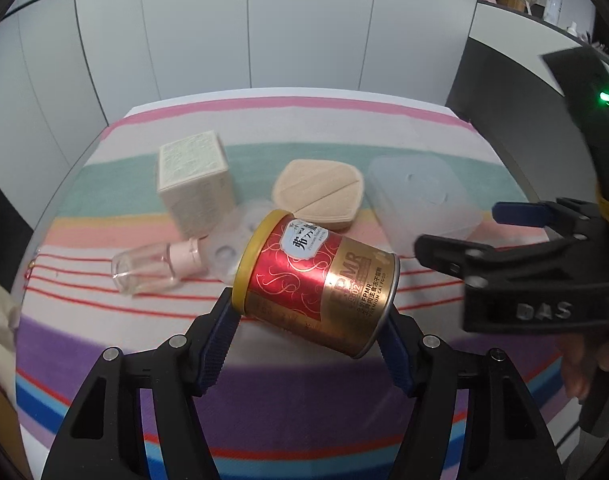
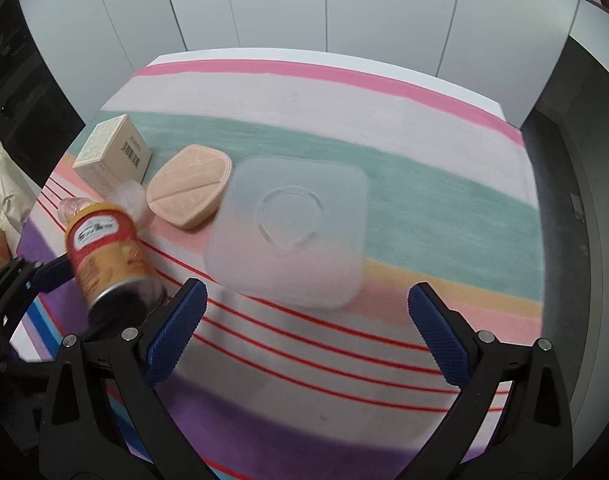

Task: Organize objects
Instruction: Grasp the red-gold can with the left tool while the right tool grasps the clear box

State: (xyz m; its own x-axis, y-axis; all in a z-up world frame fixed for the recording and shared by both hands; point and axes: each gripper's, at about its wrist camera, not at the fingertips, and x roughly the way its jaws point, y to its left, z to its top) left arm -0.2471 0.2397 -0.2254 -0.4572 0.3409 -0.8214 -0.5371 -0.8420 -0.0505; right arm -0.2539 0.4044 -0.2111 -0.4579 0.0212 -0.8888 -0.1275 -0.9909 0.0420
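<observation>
Gripping the red-and-gold can (image 1: 318,280), the left gripper (image 1: 308,320) hides its base — beside it, right gripper (image 2: 304,320) fingers spread, blurred frosted box (image 2: 292,232) ahead.

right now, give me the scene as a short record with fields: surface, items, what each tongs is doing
surface: striped cloth
items: can, box, tan pad, frosted lid, small clear bottle
left tongs: pads at both ends of the can, which is tilted
right tongs: open, nothing between the pads, pointed at the frosted lid
bottle: lying on its side beside the can
</observation>
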